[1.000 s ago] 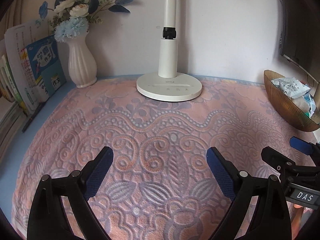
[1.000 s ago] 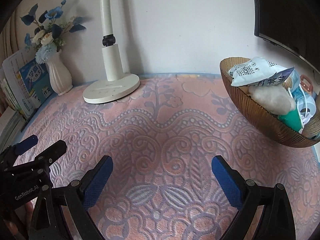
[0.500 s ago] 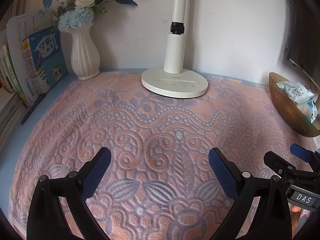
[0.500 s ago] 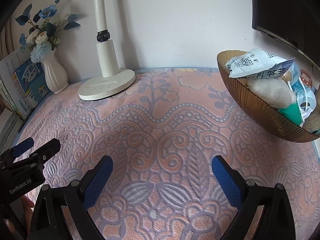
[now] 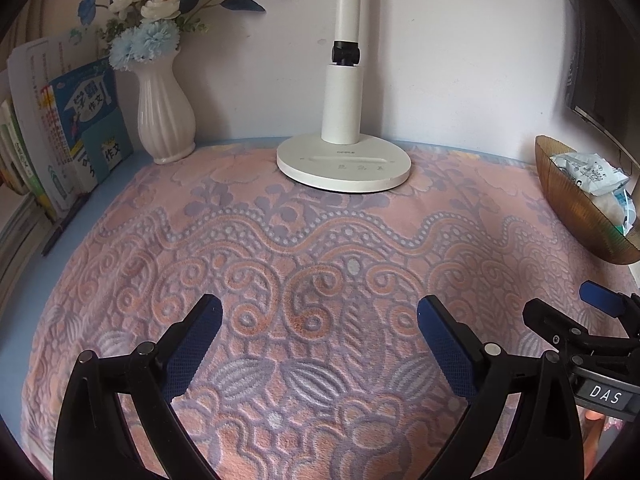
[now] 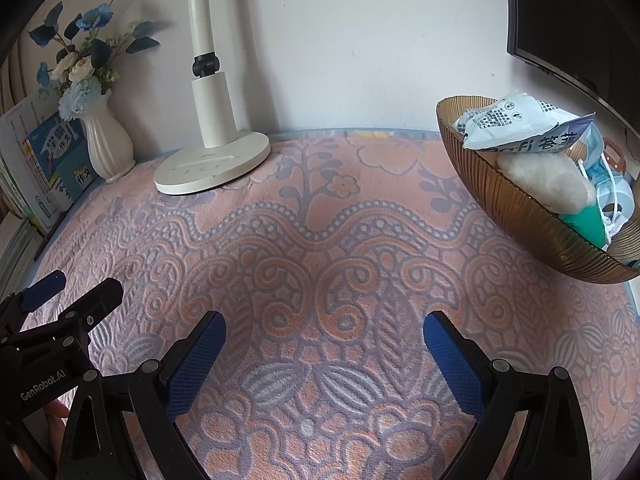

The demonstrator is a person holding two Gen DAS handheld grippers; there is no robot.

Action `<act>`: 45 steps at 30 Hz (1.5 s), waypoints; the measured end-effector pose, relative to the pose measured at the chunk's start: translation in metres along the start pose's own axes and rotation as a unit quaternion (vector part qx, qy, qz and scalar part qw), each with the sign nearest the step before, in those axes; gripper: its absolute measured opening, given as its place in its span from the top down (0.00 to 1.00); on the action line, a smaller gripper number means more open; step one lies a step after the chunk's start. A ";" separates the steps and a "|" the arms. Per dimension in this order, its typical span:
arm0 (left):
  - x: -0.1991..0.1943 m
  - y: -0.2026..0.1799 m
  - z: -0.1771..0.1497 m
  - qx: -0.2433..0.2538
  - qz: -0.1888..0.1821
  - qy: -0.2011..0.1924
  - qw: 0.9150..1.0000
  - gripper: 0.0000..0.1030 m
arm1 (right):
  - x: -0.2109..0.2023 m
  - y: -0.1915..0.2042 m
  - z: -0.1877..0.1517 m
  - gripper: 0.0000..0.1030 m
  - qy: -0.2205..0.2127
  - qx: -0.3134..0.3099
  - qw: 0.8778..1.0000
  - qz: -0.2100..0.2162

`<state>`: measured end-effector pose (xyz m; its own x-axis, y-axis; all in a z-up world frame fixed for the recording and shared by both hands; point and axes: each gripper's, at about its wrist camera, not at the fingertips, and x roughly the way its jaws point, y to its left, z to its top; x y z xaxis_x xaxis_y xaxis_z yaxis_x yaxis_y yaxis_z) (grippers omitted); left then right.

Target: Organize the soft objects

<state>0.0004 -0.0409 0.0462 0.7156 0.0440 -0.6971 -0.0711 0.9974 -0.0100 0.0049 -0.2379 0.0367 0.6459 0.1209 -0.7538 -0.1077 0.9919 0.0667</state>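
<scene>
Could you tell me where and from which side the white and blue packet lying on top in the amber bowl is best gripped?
Probably the packet's flat sealed right end, which juts over the fluffy white item. It lies uppermost and clear of the bowl's rim, so the open right gripper could come from above and pinch that thin edge across its thickness.
</scene>
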 end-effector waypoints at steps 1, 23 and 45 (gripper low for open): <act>0.000 0.000 0.000 0.000 0.001 0.000 1.000 0.05 | 0.000 0.000 0.000 0.04 0.001 0.001 1.000 0.000; 0.005 -0.001 0.000 0.011 0.031 0.016 0.999 0.01 | 0.001 0.003 -0.002 0.04 0.004 -0.004 1.000 -0.001; 0.005 -0.005 -0.001 0.024 0.037 0.020 0.999 0.01 | 0.001 0.004 -0.001 0.04 0.007 -0.005 1.000 0.000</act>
<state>0.0041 -0.0453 0.0421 0.6813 0.1164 -0.7227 -0.0893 0.9931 0.0758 0.0043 -0.2342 0.0356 0.6348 0.1211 -0.7631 -0.1158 0.9914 0.0611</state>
